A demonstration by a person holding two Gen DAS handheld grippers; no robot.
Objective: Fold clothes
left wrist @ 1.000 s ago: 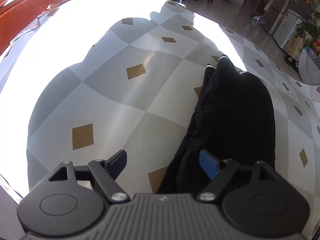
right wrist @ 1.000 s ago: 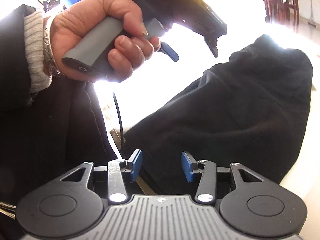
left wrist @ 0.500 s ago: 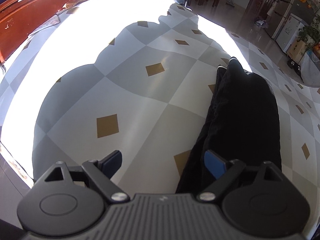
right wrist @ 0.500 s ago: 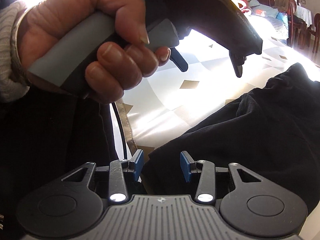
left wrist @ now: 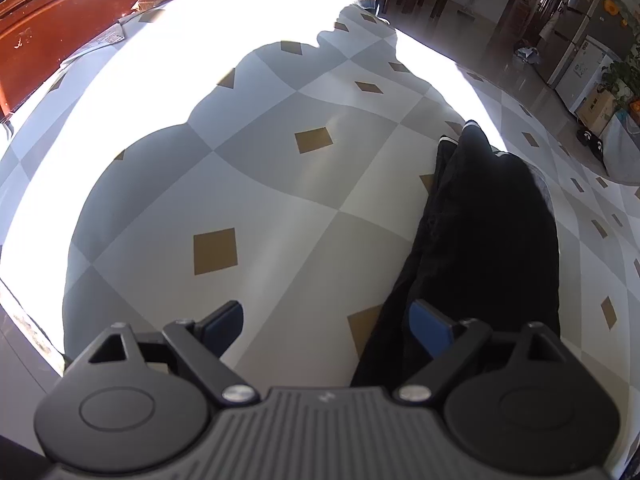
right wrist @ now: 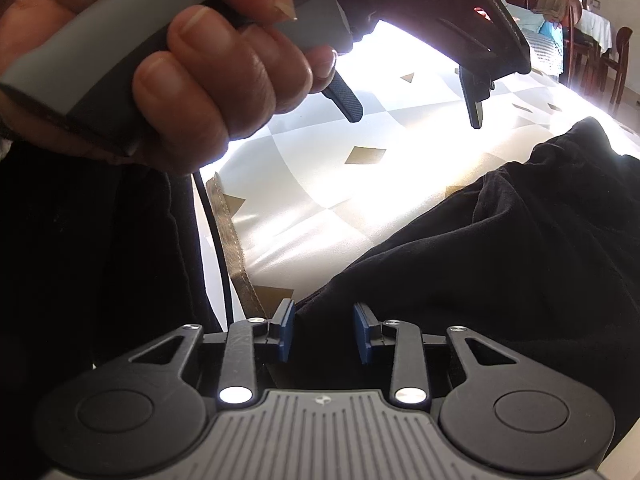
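Black garment [left wrist: 492, 240] lies bunched into a long, narrow heap on the surface [left wrist: 280, 200], ahead and to the right of the left hand-held gripper [left wrist: 326, 320], whose blue-padded fingers stand wide apart with only the right pad over the cloth's near edge. From the right hand-held gripper [right wrist: 324, 332], the same garment [right wrist: 500, 260] spreads straight ahead and to the right; its fingers are parted with a moderate gap, poised just at the near hem, and nothing is clamped between them. The cloth looks soft, matte and fairly thick, like fleece or heavy knit: it should drape and sag when lifted, weigh little, and cling to the pads rather than slip. Rumpled ridges run along it, and a thin pale stripe shows at the far end. A sensible hold would be a pinch on an outer edge or corner, one layer thick, not the bulky middle. The surface wears a smooth, glossy cloth of grey and white squares with tan diamonds, hemmed at its near rim. Whether the heap is partly folded or merely gathered, I cannot tell.
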